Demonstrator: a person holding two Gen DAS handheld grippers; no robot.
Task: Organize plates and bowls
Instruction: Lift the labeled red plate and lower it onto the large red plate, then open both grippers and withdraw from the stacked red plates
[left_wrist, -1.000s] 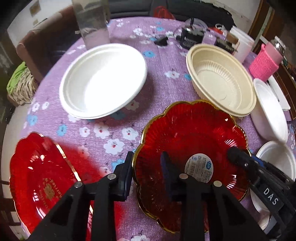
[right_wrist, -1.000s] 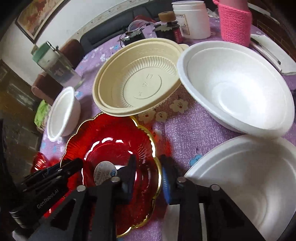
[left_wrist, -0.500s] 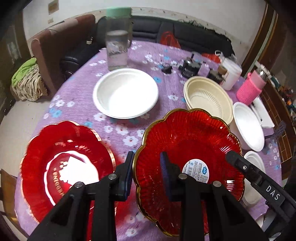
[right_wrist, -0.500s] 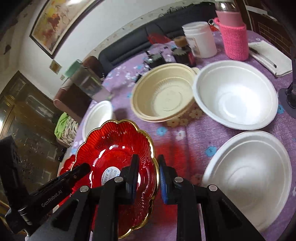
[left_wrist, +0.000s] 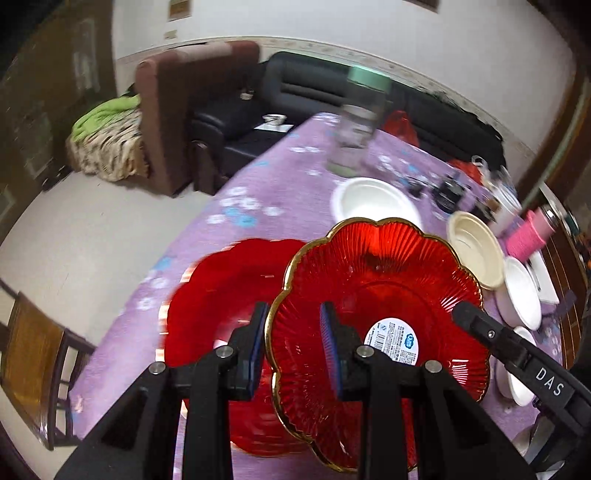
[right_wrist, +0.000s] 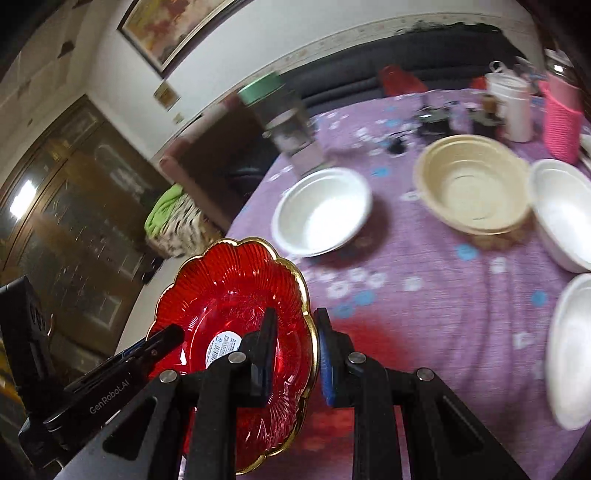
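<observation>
A red glass plate with a gold scalloped rim and a round sticker is held in the air between both grippers. My left gripper is shut on its left rim. My right gripper is shut on its right rim. A second red plate lies on the purple floral tablecloth, below and left of the held one. A white bowl, a cream bowl and more white bowls stand further back and right.
A tall clear jar with a green lid stands at the far side. A pink knit-sleeved bottle, a white tub and small dark items sit at the back right. The table's left edge drops to the floor, with a wooden chair there.
Both grippers have lifted the red plate higher off the table and carried it left, so it now overlaps the second red plate. Both grips are unchanged.
</observation>
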